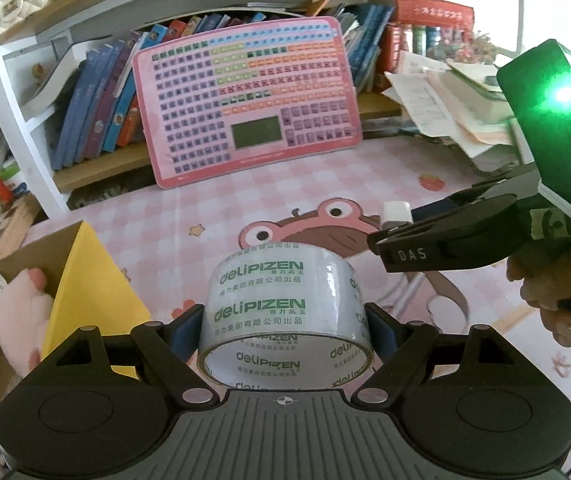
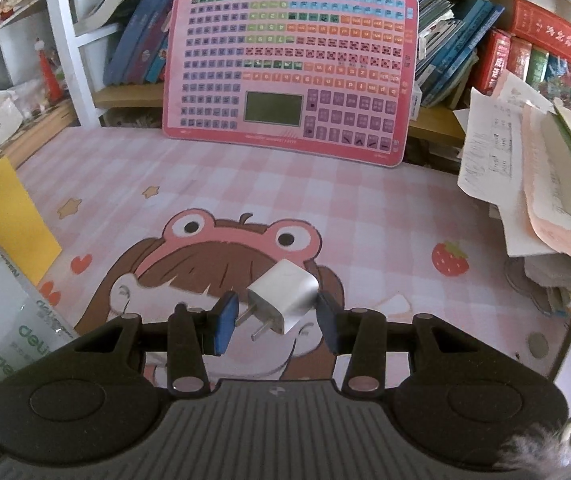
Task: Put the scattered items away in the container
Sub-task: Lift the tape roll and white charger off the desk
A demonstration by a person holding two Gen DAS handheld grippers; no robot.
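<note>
From the left wrist we see our left gripper (image 1: 285, 322) pinching a roll of clear tape (image 1: 285, 316) between its blue pads. The cardboard box (image 1: 13, 276), holding a pink plush toy (image 1: 21, 312), sits to its left; the right gripper (image 1: 401, 236) reaches in from its right.

From the right wrist, the right gripper (image 2: 277, 320) clamps a white plug adapter (image 2: 285, 300), prongs pointing toward the left pad. Only here do the prongs show. The box is cut off here.
</note>
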